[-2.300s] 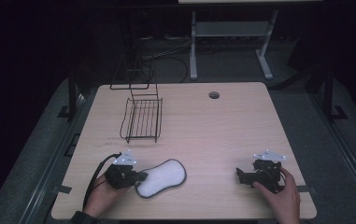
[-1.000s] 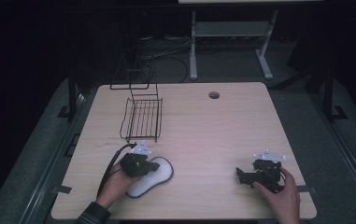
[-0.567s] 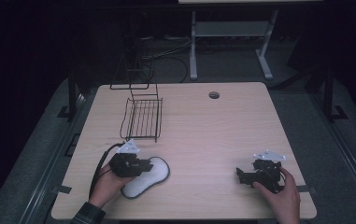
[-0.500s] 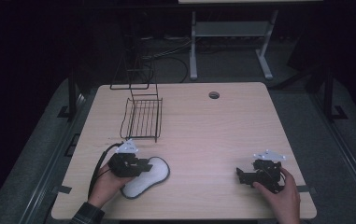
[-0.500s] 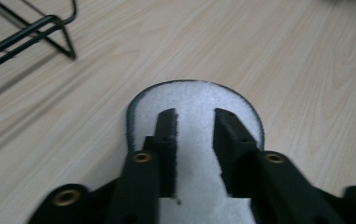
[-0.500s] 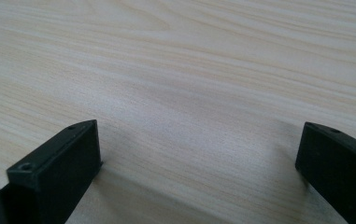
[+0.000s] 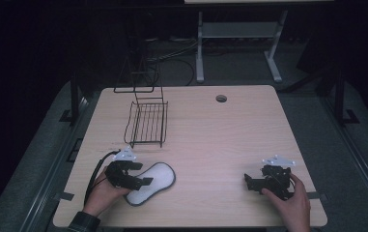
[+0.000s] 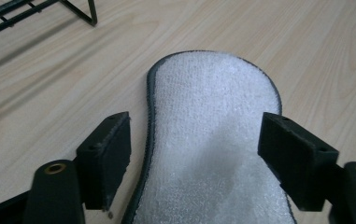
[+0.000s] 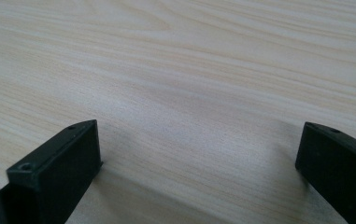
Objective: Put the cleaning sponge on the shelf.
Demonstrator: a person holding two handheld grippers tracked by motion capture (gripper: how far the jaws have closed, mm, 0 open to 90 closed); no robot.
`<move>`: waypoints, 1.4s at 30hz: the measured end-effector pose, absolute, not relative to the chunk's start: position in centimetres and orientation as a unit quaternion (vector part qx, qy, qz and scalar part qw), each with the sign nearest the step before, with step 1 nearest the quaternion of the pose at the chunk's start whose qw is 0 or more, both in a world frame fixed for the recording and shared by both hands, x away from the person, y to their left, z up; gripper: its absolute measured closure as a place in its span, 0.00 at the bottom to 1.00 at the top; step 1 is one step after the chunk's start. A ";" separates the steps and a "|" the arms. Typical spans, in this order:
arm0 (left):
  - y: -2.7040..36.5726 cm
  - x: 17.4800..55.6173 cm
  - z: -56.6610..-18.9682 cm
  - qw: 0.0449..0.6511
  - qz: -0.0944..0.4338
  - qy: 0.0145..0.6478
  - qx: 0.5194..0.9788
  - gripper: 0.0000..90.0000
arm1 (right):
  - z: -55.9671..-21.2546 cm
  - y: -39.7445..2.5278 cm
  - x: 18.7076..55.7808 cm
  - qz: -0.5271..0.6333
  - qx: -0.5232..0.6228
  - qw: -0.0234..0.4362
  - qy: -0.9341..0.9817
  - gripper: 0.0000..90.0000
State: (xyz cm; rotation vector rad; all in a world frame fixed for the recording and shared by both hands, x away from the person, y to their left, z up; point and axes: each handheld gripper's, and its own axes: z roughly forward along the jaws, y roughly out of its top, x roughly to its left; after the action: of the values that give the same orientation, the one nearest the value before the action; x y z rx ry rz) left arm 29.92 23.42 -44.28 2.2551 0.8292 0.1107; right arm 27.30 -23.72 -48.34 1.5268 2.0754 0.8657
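The pale wooden tabletop (image 7: 230, 140) was the broadest thing in the high view, with a round cable hole (image 7: 221, 98) near its far edge. On its far left part stood a black wire rack (image 7: 147, 121), its tall back frame rising behind a low basket of thin bars. Nearer the person, just in front of the rack and apart from it, lay a white insole (image 7: 151, 182) with a dark grey rim, flat on the wood with its fleecy face up and its length running slantwise. The left gripper (image 7: 134, 178) sat low at the insole's near end, and in the left gripper view its fingers (image 8: 106, 154) stood wide apart on either side of the insole (image 8: 213, 149), one just outside the dark rim and the other over the opposite edge; nothing was clamped yet. The right gripper (image 7: 256, 182) rested well away at the near right of the tabletop, its fingers (image 9: 59, 168) also spread, with bare wood between them. The step in hand appeared to be the approach for picking up the insole. The next move would probably call for lowering the left fingers around the near end, closing them across its width and catching the thin, floppy edge without pushing it along the wood.
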 end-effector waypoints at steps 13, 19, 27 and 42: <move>22.7 29.8 -45.5 0.336 0.048 0.303 0.890 0.15 | -48.3 -23.7 27.3 0.311 0.549 0.210 0.747 0.00; 22.5 29.8 -45.8 0.333 0.043 0.300 0.893 0.14 | -48.3 -23.7 27.3 0.311 0.549 0.210 0.747 0.00; 22.2 29.8 -45.9 0.322 0.041 0.292 0.900 0.14 | -48.3 -23.7 27.3 0.311 0.549 0.210 0.747 0.00; 22.1 29.7 -45.5 0.324 0.028 0.286 0.901 0.30 | -48.3 -23.7 27.3 0.312 0.549 0.210 0.747 0.00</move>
State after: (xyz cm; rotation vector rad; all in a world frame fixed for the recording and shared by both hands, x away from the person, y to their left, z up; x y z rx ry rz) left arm 29.71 22.07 -45.54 2.3635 0.7514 0.0725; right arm 27.31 -23.72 -48.34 1.5256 2.0754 0.8659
